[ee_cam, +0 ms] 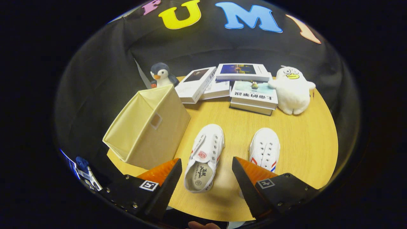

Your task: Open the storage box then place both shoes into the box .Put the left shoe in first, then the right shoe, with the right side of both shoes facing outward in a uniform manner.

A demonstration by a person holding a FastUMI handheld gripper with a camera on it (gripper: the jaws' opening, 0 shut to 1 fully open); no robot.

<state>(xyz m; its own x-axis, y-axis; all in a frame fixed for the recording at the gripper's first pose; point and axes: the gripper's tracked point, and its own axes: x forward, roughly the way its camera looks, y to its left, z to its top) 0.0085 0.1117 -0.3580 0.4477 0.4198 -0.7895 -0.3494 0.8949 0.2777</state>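
Hand-held gripper [206,171] hovers above the near part of the desk [302,140] with its fingers spread wide and nothing pinched between them. Directly ahead, in the gap between the fingers, lies one white shoe [205,156]: heel and open mouth at the near end, toe at the far end, long axis running near-to-far with a slight lean of the toe to the right. A second white shoe [265,148] lies to the right of the first, apart from it, its heel end hidden behind the right finger and its toe also pointing far. The storage box [149,127], a beige fabric cube, sits at the left of the desk, left of the first shoe and beyond the left finger; it lies tipped, and whether its opening is accessible cannot be told from this angle. Judged from the task, the box is to be opened first, so the coming move turns on a leftward and slightly far shift from the present aim, since the fingers are lined up on the shoe, not the box. At the far side lie stacked books [251,92], a penguin plush [161,74] at far left and a white duck plush [292,90] at far right.
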